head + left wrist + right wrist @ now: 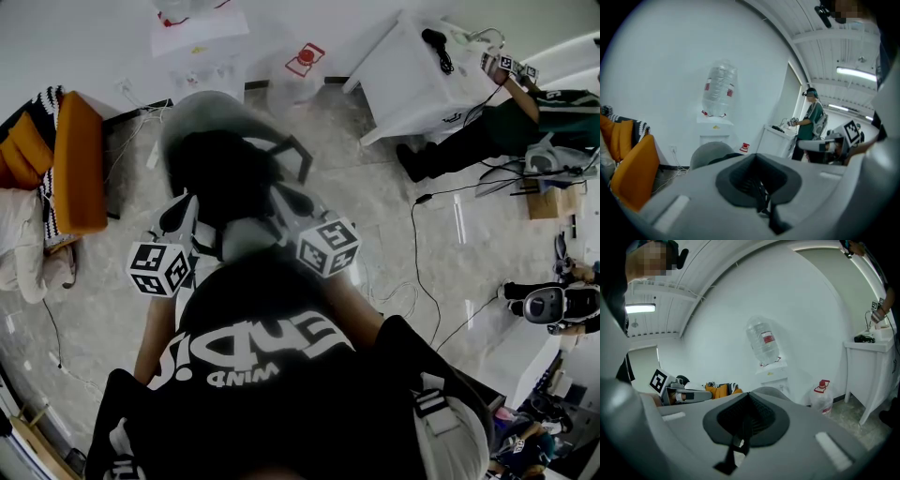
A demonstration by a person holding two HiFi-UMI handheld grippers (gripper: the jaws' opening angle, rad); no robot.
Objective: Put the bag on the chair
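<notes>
The L gripper [759, 187] is squeezing shut on a black bag strap [774, 220]; the R gripper [745, 420] is pinching shut on the other strap [729, 458]; the black bag [225, 178] is hanging between them, right over the grey chair [202, 108].

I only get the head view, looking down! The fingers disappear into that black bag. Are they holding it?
Observer: Yes for the left gripper: its own view shows the fingers shut on a black strap.
Operator: And the other one?
Observer: The right gripper is the same: fingers shut, with a second strap pinched between them.
Operator: What's that white box behind the chair?
Observer: A water dispenser. The gripper views show a big clear bottle standing upside down on it.
</notes>
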